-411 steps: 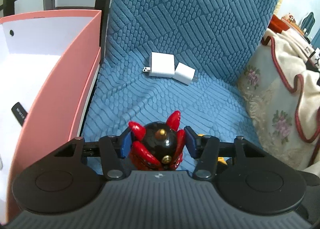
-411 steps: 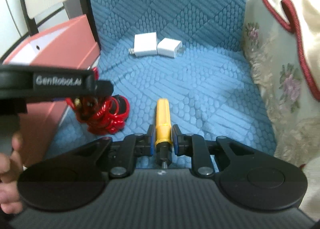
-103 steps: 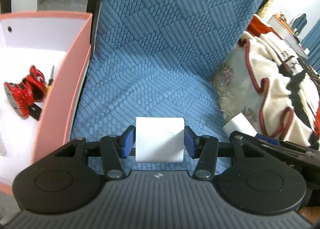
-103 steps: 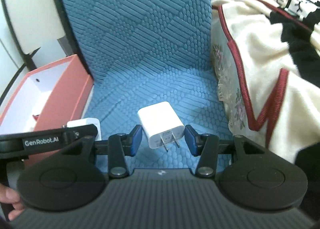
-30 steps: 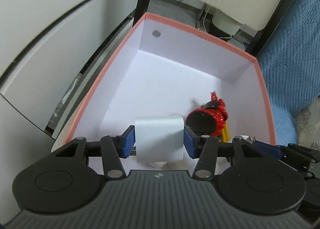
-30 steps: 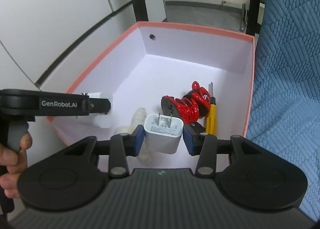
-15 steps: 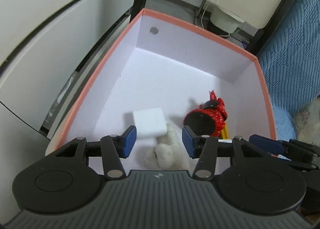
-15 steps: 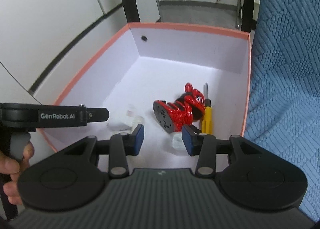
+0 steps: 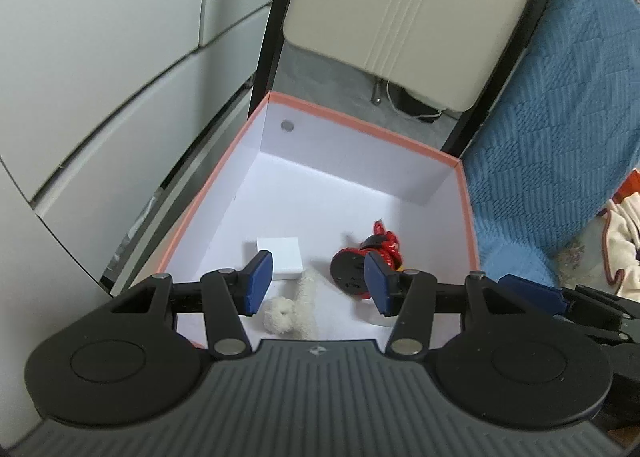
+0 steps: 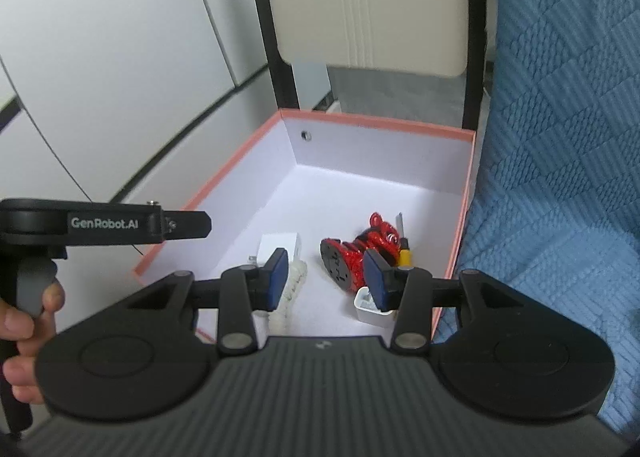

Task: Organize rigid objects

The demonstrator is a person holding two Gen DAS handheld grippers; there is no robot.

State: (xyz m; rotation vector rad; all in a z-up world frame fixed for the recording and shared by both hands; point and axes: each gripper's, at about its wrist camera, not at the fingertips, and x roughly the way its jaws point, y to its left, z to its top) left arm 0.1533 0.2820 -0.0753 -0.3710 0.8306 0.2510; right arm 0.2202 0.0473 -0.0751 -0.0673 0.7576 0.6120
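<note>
- Chargers, both white, lie on the floor of the pink box [image 10: 468,185]: the larger charger [image 9: 279,257] rests near the left wall, prongs toward the near edge, and the smaller charger [image 10: 370,307] sits by the near right corner, partly hidden behind a blue pad.
- Between them the red toy [image 10: 354,251] lies tipped on its side with its black base facing the near edge; the yellow screwdriver [image 10: 404,251] lies just beside it along the right wall.
- A white fuzzy item [image 9: 294,307] lies close to the larger charger; whether they touch I cannot tell.
- Left gripper [image 9: 318,283] hangs above the near edge, released and holding nothing, jaws wide apart.
- Right gripper [image 10: 326,277] is likewise spread and carrying nothing, above the near right part of the box.
- Judging from the contents, the sorting looks largely done; nothing rigid shows on the blue cover [image 10: 560,137] in these views, though most of it is out of frame.
- Risk: pulling back low could catch a finger on the near rim and shove or tip the light cardboard box.
- Risk: the two grippers sit close together, so a careless turn could knock them against each other.
</note>
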